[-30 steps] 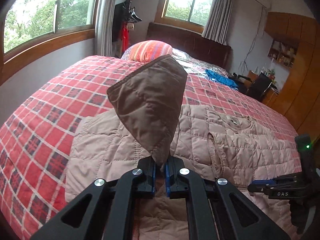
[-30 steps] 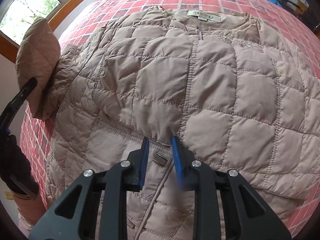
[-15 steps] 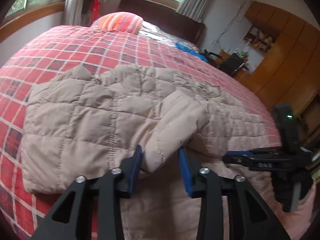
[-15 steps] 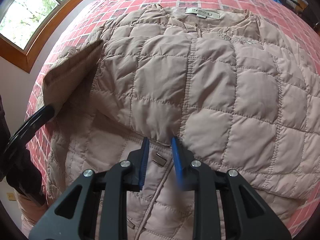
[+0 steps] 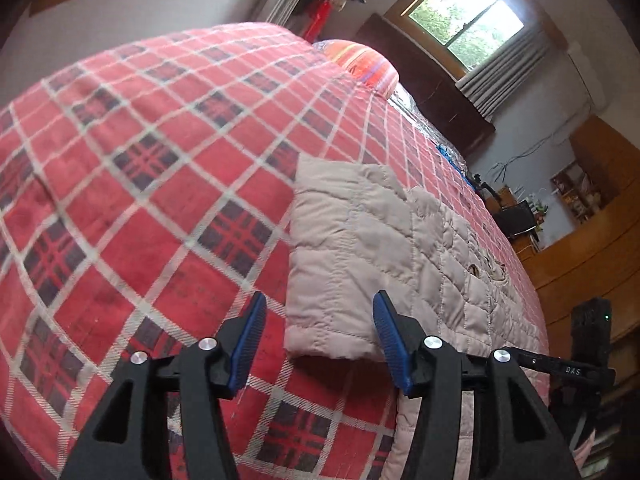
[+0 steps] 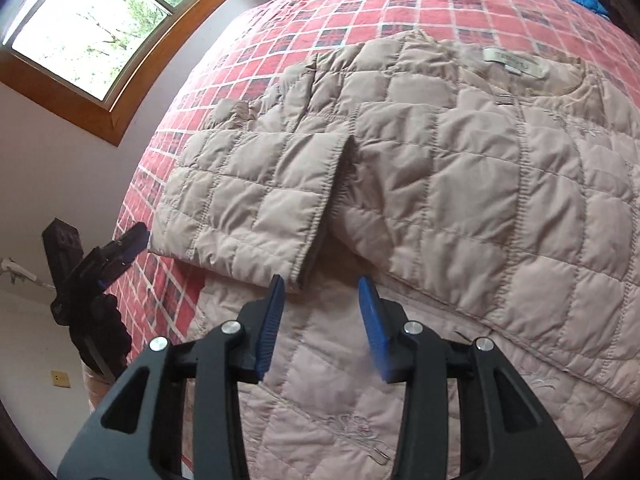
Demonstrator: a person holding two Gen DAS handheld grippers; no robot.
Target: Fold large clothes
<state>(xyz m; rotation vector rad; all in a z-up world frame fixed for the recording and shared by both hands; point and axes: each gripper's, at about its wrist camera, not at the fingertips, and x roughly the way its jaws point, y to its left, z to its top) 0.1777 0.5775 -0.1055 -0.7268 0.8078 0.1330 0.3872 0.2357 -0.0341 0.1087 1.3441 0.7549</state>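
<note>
Quilted jacket (image 6: 460, 184) on bed, both tools spread, empty, just short

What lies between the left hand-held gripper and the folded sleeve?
Only bare plaid bedspread separates left hand-held gripper from sleeve; left wrist view.

Jacket (image 6: 460, 184): beige, square-quilted. Bedspread (image 5: 132, 168): red plaid, white lines, dark navy blocks. Pillow (image 5: 362, 66): orange stripes, possibly purple too, blurry. Jaws' pads (image 6: 272, 320): blue.
</note>
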